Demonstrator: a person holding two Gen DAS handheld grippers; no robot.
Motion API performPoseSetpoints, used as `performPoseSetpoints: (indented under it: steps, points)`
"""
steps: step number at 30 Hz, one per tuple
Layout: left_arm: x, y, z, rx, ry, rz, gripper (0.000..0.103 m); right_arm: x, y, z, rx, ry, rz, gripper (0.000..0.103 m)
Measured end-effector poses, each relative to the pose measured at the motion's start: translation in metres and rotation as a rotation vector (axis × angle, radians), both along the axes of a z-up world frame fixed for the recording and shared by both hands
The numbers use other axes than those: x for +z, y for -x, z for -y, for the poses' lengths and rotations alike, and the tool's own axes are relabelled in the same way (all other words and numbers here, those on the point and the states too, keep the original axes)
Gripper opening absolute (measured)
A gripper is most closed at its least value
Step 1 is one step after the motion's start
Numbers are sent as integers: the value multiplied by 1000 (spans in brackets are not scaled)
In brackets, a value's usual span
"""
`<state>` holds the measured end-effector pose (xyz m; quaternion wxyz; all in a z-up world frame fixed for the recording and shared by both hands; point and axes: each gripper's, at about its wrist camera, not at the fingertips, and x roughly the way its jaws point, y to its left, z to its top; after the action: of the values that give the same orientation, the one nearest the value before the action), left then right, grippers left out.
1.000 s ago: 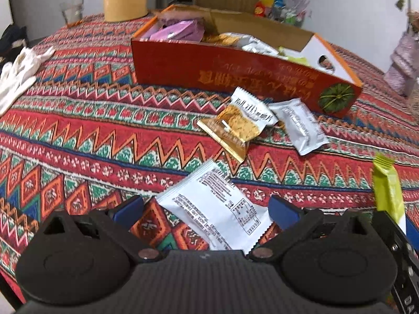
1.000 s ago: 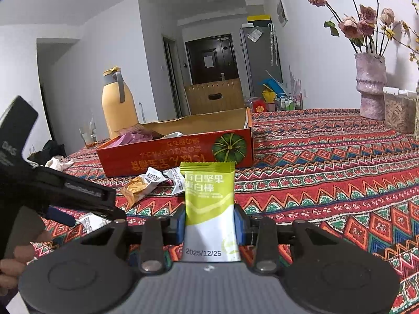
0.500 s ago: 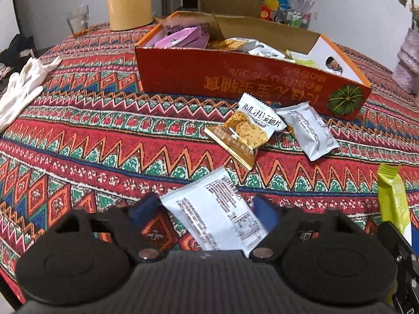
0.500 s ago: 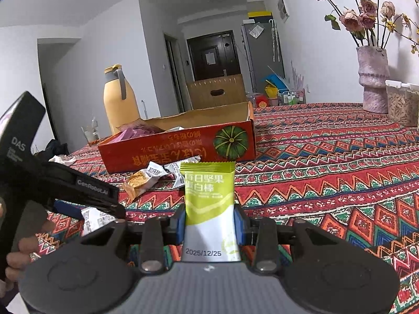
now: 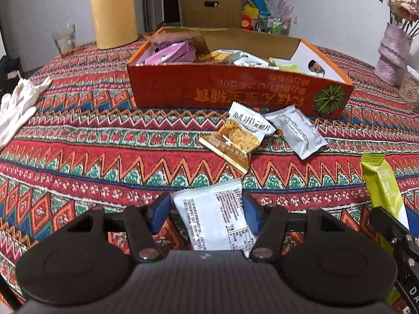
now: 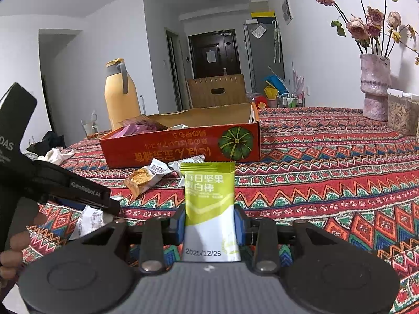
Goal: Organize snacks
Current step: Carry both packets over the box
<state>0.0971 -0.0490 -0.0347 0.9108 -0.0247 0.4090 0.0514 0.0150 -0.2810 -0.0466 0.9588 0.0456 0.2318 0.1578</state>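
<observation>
The orange snack box [image 5: 235, 91] served as the anchor on the patterned tablecloth [image 5: 91, 144]. Just in front of its long printed wall lay two loose packets, side by side and overlapping slightly: a gold cracker packet [image 5: 241, 136] and, to its right, a silver packet [image 5: 297, 130]. Inside the box sat purple packets [image 5: 170, 53] toward its left end and pale ones [image 5: 248, 60] toward the right.

Nearer the camera than those loose packets, the left gripper [image 5: 207, 209] had just been closing, its blue pads now pressed against both edges of a white packet [image 5: 217, 222] printed with small text — the packet lay at the tablecloth, whether lifted clear of it could not be told.

To the right of the box's pumpkin-marked end, the right gripper [image 6: 209, 219] was clamped on a green nut bar [image 6: 208, 196], held upright above the cloth.

Behind the box's left end stood a yellow jug [image 5: 114, 13] and a glass [image 5: 64, 38]; white gloves [image 5: 18, 104] lay well to its left.
</observation>
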Motion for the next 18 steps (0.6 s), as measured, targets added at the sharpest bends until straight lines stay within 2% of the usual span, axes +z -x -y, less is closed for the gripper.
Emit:
performPoseSetpoints:
  steps: [10,18]
  points:
    - [25,2,-7,-42,-14,86,60,15,-5,-12,-6,34,31,35]
    - [49,-11,-20,-38,-8,144,60,32,-18,-23,-12,44,62,35]
